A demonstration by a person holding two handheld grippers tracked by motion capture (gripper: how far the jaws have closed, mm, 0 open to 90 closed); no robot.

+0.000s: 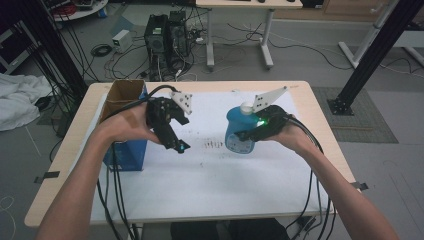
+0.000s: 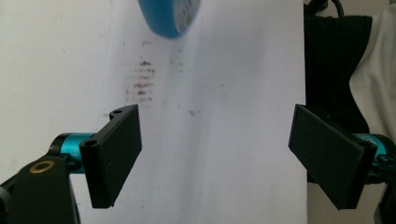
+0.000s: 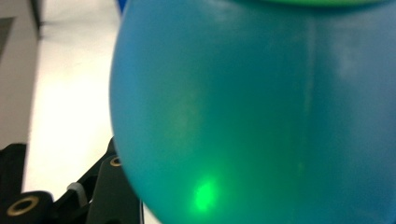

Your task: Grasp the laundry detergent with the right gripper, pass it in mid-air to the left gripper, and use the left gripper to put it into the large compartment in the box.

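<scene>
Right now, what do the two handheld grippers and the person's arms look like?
Both are black. The left gripper has flat rectangular black jaws on teal-blue cylindrical mounts, brass-ringed screw holes, a green light near its tip and a white dotted three-cornered plate. The right gripper has a white plate and a green light. Black cables trail from each. The forearms are bare, no sleeves visible.

Dim room; green glow on blurred bottle (image 3: 252, 116).
</scene>
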